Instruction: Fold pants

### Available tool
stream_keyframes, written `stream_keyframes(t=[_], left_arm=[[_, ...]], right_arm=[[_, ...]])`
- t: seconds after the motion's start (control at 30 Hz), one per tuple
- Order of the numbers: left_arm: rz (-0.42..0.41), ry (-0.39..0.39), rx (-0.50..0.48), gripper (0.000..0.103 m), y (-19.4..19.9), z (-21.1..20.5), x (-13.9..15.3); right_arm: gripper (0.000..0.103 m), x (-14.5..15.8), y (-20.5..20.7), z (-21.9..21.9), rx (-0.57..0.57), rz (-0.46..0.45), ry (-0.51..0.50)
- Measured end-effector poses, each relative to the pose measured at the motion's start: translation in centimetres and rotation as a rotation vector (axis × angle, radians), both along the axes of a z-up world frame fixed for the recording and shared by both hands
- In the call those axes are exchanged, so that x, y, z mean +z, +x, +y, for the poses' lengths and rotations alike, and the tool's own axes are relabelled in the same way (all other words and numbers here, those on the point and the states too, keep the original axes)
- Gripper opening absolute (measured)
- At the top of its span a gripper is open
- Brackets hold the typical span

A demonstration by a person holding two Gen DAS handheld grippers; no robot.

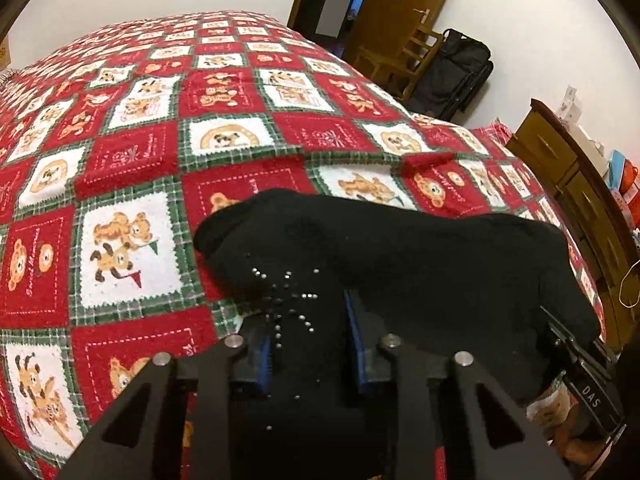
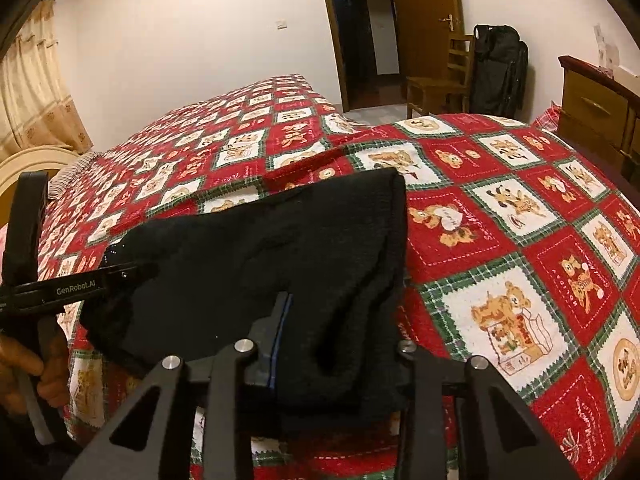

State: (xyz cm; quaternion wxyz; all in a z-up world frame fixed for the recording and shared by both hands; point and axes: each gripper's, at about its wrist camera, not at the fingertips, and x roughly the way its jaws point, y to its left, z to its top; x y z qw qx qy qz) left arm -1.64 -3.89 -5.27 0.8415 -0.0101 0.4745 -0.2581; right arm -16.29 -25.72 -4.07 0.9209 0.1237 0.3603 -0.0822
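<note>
Black pants point(image 1: 400, 248) with a small rhinestone pattern lie bunched on the bed's red teddy-bear quilt point(image 1: 140, 152), near its front edge. My left gripper point(image 1: 312, 344) is shut on the near edge of the pants, cloth pinched between its blue pads. My right gripper point(image 2: 336, 344) is shut on another part of the pants point(image 2: 260, 248); its right finger is hidden under the cloth. The right gripper shows at the right edge of the left wrist view point(image 1: 576, 356), and the left gripper shows at the left of the right wrist view point(image 2: 80, 284).
The quilt point(image 2: 500, 208) covers the whole bed. A wooden dresser point(image 1: 576, 176) stands to the right, a wooden chair point(image 2: 444, 80) and black suitcase point(image 2: 498, 72) by the open door. A curtain point(image 2: 32, 92) hangs at far left.
</note>
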Motion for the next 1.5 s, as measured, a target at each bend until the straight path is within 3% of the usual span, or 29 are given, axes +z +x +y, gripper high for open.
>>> stream_keyframes(t=[0.5,0.77,1.07,1.5], left_arm=[[-0.076,0.025,-0.009,0.026,-0.3,0.4,2.3],[-0.132,0.02,0.045,0.026,0.6,2.4,4.2],[-0.173,0.011,0.165,0.026,3.0,6.7,5.6],[-0.235,0.074,0.45,0.026,6.0,17.3,6.7]], right_arm=[[0.029,3.7,0.8,2.5,0.048,-0.084,-0.024],[0.029,5.6,3.0,4.4,0.115,-0.133,-0.031],[0.029,7.1,8.2,8.9,0.247,-0.165,-0.041],[0.029,7.6,17.8,20.6,0.51,-0.223,-0.108]])
